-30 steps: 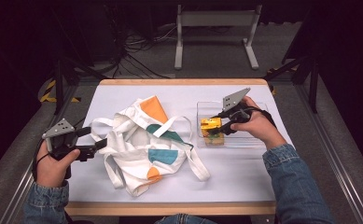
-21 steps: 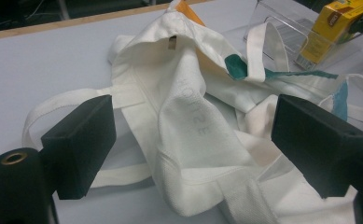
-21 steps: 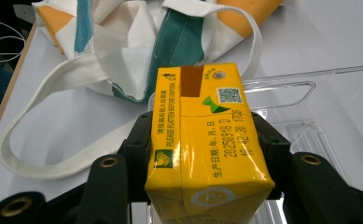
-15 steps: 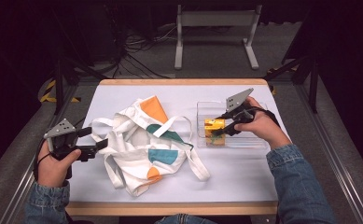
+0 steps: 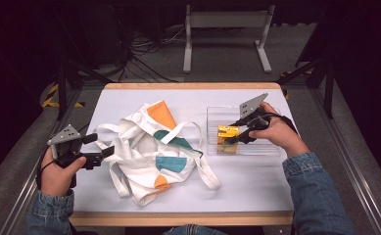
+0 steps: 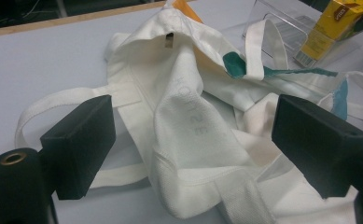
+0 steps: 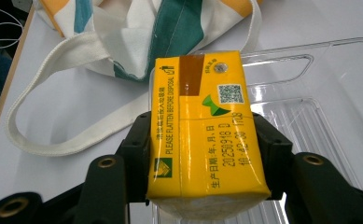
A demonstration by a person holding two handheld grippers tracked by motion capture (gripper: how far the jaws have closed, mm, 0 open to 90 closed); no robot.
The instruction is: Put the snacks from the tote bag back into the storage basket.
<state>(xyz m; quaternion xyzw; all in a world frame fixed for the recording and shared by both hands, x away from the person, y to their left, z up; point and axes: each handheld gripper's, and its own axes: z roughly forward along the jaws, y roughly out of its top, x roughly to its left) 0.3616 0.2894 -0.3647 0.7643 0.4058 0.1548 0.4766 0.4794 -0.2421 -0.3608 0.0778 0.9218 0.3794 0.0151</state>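
Between the right gripper's (image 7: 207, 154) jaws sits the yellow carton (image 7: 205, 126), clamped.

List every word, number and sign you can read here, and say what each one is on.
"PLEASE FLATTEN BEFORE DISPOSAL": side of the yellow carton held in the right claw.
"20250918 D": date print on the same carton.
Second date line, roughly "10:42:30 1728": partly blurred.
Chinese characters beside both lines: too small to read surely.
QR code and green logo: on the carton top, not readable.
Faint embossed letters on the white tote bag: too faint to read.
Barcode label on the carton, left claw view: blurred.
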